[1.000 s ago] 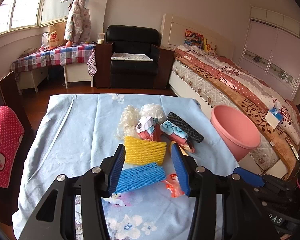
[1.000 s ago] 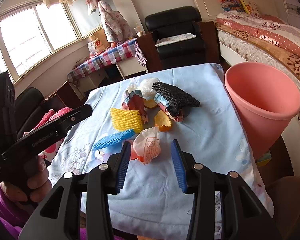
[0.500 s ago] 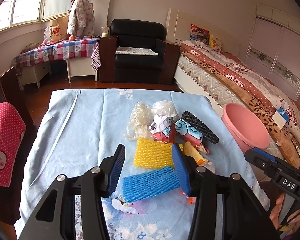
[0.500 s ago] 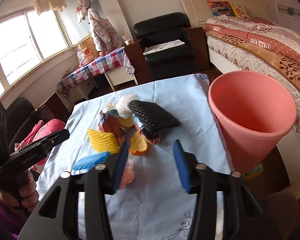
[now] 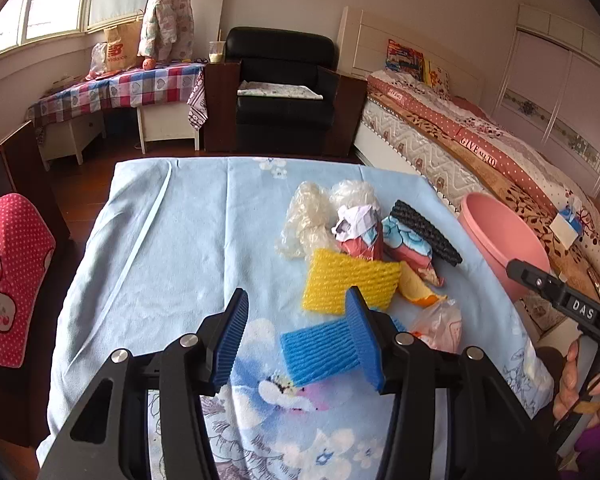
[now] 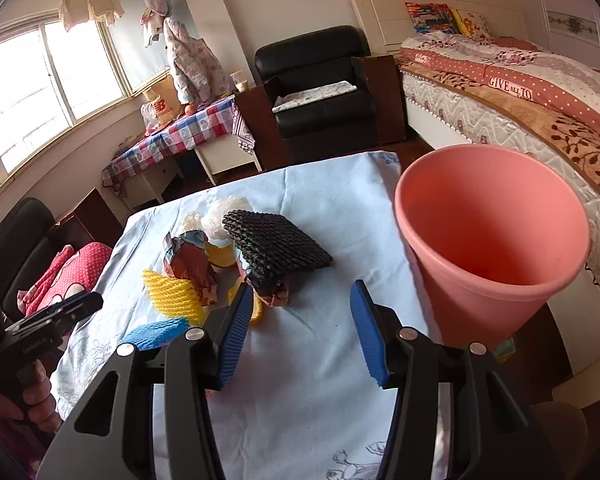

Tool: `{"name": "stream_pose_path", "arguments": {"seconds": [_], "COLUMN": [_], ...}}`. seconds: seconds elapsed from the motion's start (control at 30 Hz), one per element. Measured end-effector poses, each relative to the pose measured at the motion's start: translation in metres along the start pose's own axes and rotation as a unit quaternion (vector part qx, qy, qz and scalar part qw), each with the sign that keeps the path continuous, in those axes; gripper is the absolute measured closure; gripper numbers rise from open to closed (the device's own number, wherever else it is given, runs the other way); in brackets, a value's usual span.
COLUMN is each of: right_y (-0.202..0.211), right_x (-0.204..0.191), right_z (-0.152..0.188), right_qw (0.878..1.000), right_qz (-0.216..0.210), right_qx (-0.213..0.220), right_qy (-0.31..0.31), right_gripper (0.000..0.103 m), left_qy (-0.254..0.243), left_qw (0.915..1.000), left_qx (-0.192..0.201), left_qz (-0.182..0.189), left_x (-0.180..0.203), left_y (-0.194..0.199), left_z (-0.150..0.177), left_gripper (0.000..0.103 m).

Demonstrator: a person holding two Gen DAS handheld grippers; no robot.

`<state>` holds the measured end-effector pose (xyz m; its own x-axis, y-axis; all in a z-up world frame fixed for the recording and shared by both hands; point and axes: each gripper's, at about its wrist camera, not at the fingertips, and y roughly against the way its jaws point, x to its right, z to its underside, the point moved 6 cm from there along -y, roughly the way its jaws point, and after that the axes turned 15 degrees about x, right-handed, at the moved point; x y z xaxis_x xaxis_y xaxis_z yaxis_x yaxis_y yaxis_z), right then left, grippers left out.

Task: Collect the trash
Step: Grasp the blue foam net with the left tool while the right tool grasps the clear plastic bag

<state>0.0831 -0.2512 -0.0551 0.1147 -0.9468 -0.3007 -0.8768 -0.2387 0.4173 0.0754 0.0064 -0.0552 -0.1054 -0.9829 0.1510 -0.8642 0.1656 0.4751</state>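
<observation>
Gaping empty, each gripper (image 5: pixel 296 336) (image 6: pixel 300 334) hovers over ribbed foam nets (image 5: pixel 350 282).

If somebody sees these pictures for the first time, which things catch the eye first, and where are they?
The big pink plastic bucket stands beside the table's right edge, its inside bare as far as it shows. On the light blue flowered tablecloth lies a bright heap of trash: a yellow foam net sleeve, a blue foam net sleeve nearer the camera, and a black foam net sleeve toward the bucket.
</observation>
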Motion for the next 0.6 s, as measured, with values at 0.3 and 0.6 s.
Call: {"name": "stream_pose_path", "arguments": {"seconds": [0.3,0.6], "right_y": [-0.008,-0.001], "right_x": [-0.030,-0.041], "right_z": [0.020,0.025], "right_qw": [0.997,0.996], "right_qz": [-0.056,-0.069], "right_qx": [-0.044,-0.063], "right_qy": [0.014,0.012], "right_gripper": [0.052,0.052], "left_qy": [-0.059,-0.188], "left_qw": [0.9951,0.9738], "left_qx": [-0.043,-0.043], "left_qz": [0.068,0.120], "left_x": [0.014,0.045], "left_y": [0.002,-0.009], "left_z": [0.027,0.038], "left_gripper": [0.053,0.053]}}
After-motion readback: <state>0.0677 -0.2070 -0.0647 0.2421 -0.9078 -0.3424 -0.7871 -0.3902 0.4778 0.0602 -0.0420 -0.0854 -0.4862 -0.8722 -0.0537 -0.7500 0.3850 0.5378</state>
